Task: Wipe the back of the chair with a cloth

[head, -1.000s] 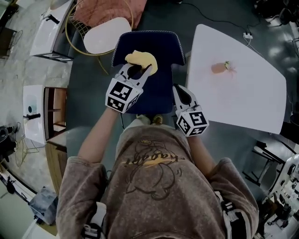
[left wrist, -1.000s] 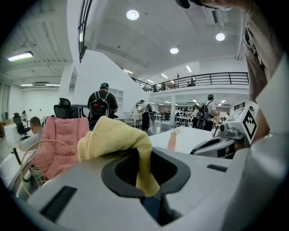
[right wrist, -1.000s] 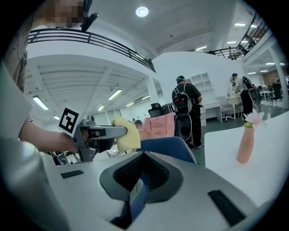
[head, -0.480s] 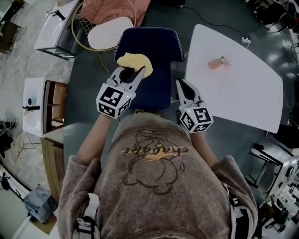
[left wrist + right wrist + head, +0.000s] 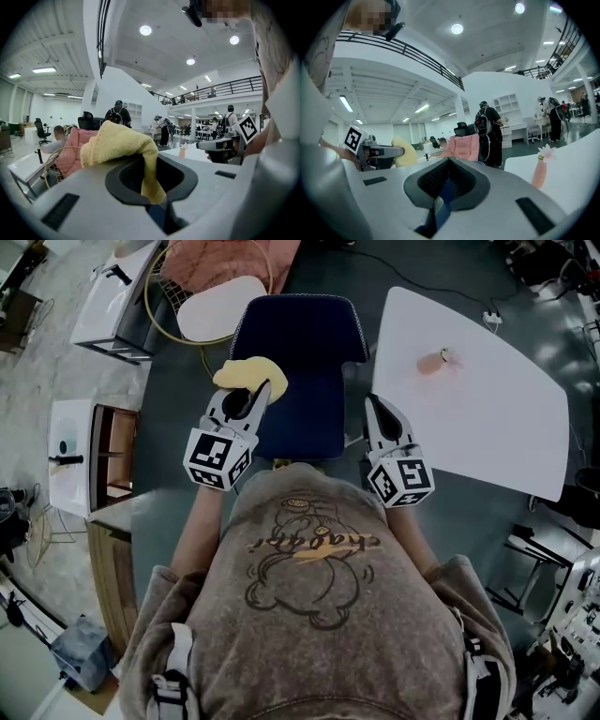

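Observation:
A navy blue chair stands just in front of the person, its back at the far end. My left gripper is shut on a yellow cloth, holding it at the chair's left edge, beside the seat. In the left gripper view the cloth bunches over the jaws and hangs down between them. My right gripper hovers at the chair's right edge, jaws shut with nothing in them. In the right gripper view the left gripper and the cloth show at the left.
A white table lies to the right with a small pink vase on it. Behind the chair are a white seat and a pink cushion. White cabinets stand at the left. Other people stand far off.
The left gripper has drawn the cloth left and back toward the person, from the chair's back to its left edge. The right gripper has drifted slightly right.

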